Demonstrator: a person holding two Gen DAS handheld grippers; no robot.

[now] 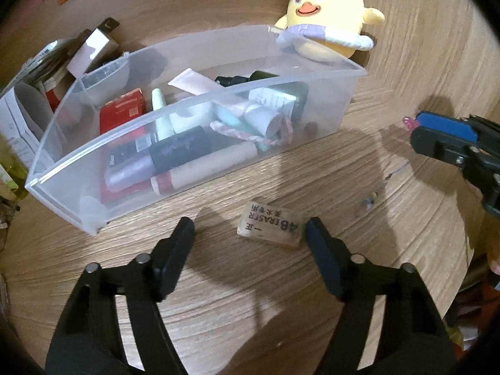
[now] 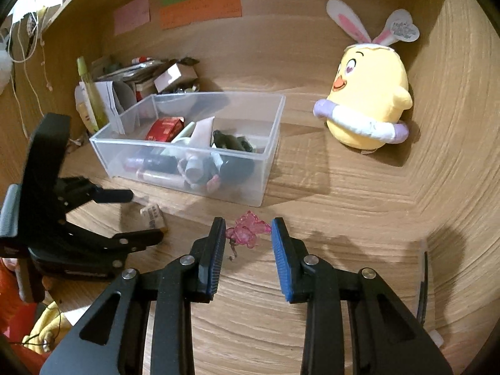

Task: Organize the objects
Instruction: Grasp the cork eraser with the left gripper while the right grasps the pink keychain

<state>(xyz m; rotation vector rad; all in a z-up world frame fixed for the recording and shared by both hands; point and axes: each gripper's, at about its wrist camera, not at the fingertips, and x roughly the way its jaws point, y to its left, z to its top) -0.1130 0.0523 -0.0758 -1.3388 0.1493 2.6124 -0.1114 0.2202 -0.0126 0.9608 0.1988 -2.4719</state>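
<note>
A tan 4B eraser (image 1: 271, 225) lies on the wooden desk, between the tips of my open left gripper (image 1: 250, 234); it also shows in the right wrist view (image 2: 153, 215). A pink translucent charm (image 2: 247, 229) lies between the blue-padded tips of my open right gripper (image 2: 248, 229). A clear plastic bin (image 1: 200, 100) full of cosmetics and small items stands beyond both; in the right wrist view the bin (image 2: 272, 143) is ahead and left. The right gripper also shows in the left wrist view (image 1: 437, 134), and the left gripper in the right wrist view (image 2: 140, 215).
A yellow plush chick (image 2: 368, 106) with bunny ears sits at the back right, close behind the bin in the left wrist view (image 1: 325, 22). Boxes and papers (image 2: 125, 90) are piled left of the bin. Sticky notes (image 2: 200, 9) hang on the back wall.
</note>
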